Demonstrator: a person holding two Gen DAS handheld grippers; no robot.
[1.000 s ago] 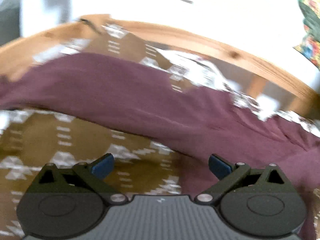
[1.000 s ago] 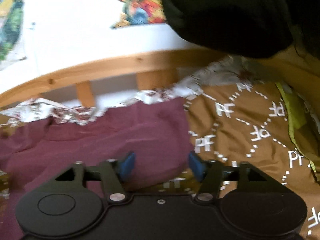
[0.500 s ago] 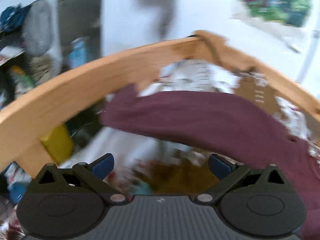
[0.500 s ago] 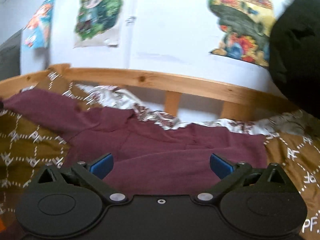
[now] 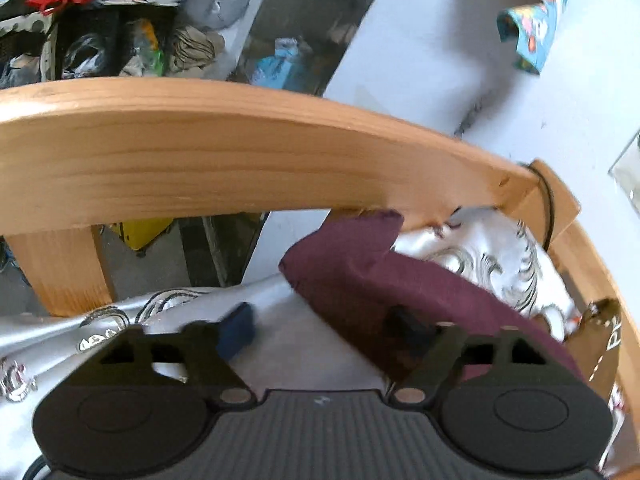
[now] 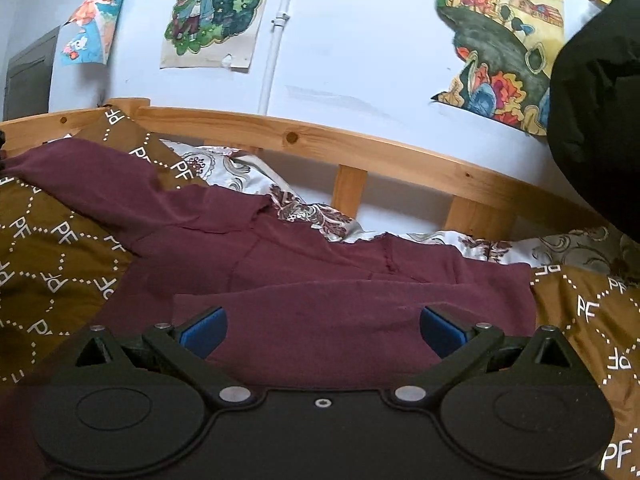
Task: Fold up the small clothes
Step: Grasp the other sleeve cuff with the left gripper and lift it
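Midway through closing, the left gripper [image 5: 320, 330] narrows its blue-padded jaws around the end of a maroon garment [image 6: 320, 280]. The sleeve end [image 5: 348, 264] reaches between the fingers: the right-hand finger sits dark against or under the cloth, the left-hand pad [image 5: 238, 334] is blurred and clear of it, so no pinch is visible yet. The right gripper [image 6: 320, 330] hovers with its jaws spread wide and empty over the garment's near hem, the pads [image 6: 202, 330] apart from the fabric.

Spread across a brown bedspread [image 6: 52, 248], the garment lies with its body in front of the right gripper and one long sleeve running off to the far left corner of the bed, where the left gripper meets it beside a pale patterned sheet [image 5: 500, 256] and the wooden bed rail [image 5: 200, 152].

By its soft folds and limp drape, the cloth looks light, floppy and unlikely to slip from rubbery pads; it should bunch rather than hold shape, so cuffs, hem corners and seams appear the safest places to grip, pinching a single layer clear of the bedding.

Repeated white "PF" lettering, linked by dotted diamond lines, covers the bedspread. No label or brand can be read on the garment. Cartoon posters [image 6: 216, 12] hang on the wall behind; none carries legible writing.
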